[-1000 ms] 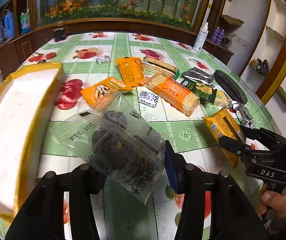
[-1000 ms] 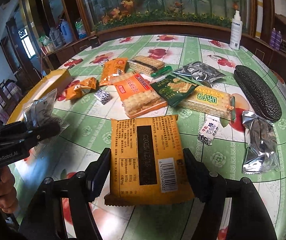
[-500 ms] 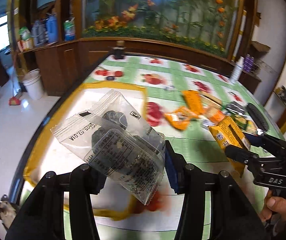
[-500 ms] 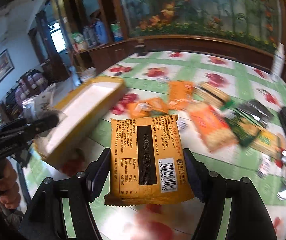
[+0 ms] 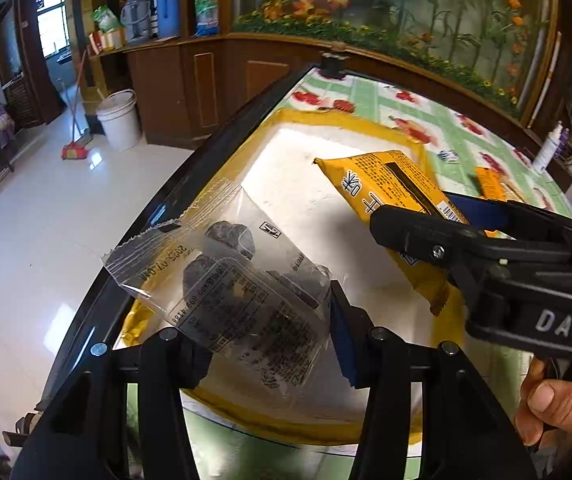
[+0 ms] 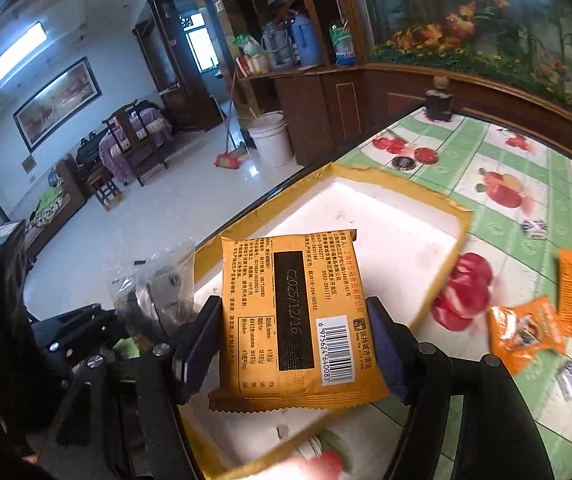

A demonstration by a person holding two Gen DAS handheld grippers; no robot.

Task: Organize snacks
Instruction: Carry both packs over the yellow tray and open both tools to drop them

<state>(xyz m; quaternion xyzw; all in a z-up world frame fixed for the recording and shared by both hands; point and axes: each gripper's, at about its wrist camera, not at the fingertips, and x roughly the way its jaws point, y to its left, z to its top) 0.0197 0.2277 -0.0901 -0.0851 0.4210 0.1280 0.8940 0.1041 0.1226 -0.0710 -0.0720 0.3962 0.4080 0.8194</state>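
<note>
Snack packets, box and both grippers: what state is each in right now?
Clear packet: sealed, held over the box.
Yellow packet: sealed, held over the box.
Box: open, nothing visible inside.
Left gripper: shut on the clear packet.
Right gripper: shut on the yellow packet.

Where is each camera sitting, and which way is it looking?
Left wrist: sits on the left claw, looking down past its clear snack bag at the yellow-rimmed tray; the right claw and a hand show.
Right wrist: sits on the right claw, looking down past its orange packet at the tray; the left claw shows at the left.
Shared: tray, both snacks, white bucket.
</note>
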